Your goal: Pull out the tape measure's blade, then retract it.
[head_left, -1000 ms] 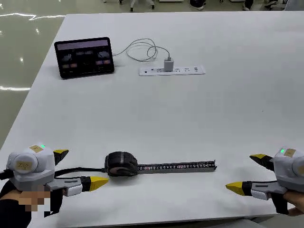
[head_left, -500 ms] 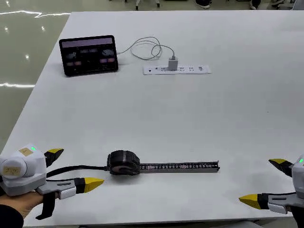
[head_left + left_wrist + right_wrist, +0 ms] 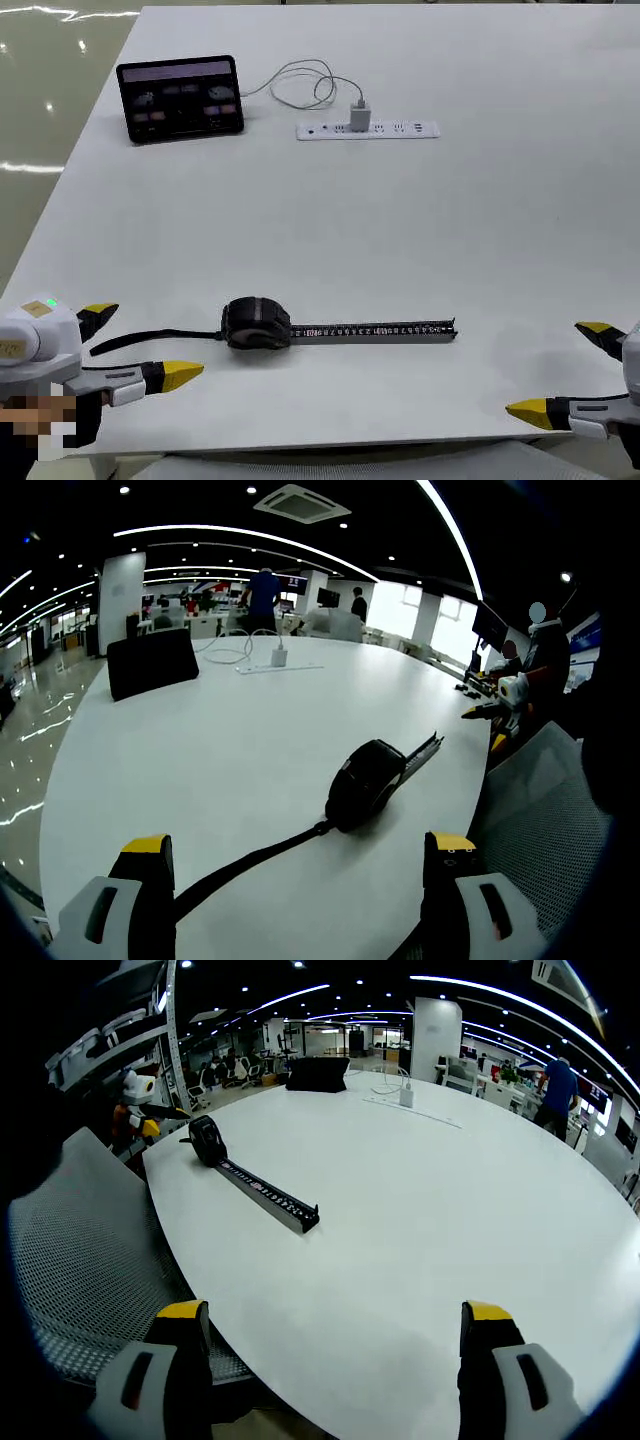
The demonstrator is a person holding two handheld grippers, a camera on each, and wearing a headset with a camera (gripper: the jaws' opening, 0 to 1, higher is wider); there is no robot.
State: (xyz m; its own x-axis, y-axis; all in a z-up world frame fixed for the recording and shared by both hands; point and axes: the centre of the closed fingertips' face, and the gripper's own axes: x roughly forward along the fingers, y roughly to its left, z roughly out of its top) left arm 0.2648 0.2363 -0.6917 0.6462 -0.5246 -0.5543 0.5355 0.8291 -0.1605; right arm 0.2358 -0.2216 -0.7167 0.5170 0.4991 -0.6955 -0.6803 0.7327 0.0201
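Black round-cased tape measure lies near the white table's front edge, its numbered blade pulled out — the yellow-tipped left gripper and right gripper gape empty either side, so retracting likely calls for closing in on it.

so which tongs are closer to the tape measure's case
Left. The left tongs sit just left of the case, its strap running between them; the right tongs lie far right, beyond the blade's tip.
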